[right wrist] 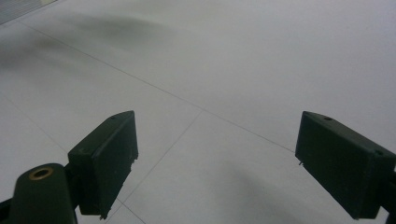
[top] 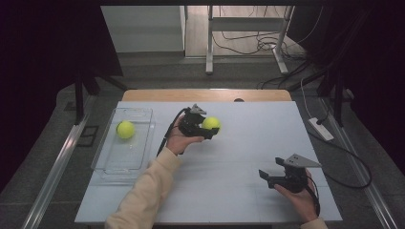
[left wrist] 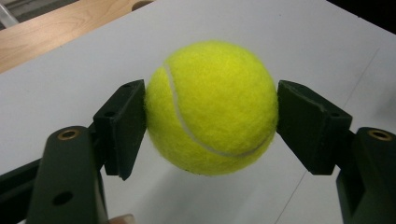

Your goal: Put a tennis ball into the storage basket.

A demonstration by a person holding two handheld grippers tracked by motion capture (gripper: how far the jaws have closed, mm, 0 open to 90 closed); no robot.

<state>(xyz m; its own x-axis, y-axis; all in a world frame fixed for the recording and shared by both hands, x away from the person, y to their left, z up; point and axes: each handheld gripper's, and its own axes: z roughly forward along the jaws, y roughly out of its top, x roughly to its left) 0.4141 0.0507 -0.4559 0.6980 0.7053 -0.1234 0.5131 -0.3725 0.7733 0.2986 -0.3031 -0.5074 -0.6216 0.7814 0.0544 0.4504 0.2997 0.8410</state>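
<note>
Fuzzy yellow felt covers the tennis ball [left wrist: 211, 107]; matt black plastic jaws; smooth matt white desk [top: 248, 143] with a bare wood edge; clear glossy plastic tray [top: 143, 143].

both black jaws cut off at bottom edge in each gripper view. tennis ball [left wrist: 211, 108] underside in shadow, table contact unclear. clear tray [top: 143, 125] far rim faint. right sleeve [top: 315, 223] cropped.

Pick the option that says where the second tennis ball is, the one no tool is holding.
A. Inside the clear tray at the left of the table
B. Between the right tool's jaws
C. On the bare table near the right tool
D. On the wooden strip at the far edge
A: the high view shows the free tennis ball lying inside the clear tray, while the left tool is shut on the other ball.
</note>
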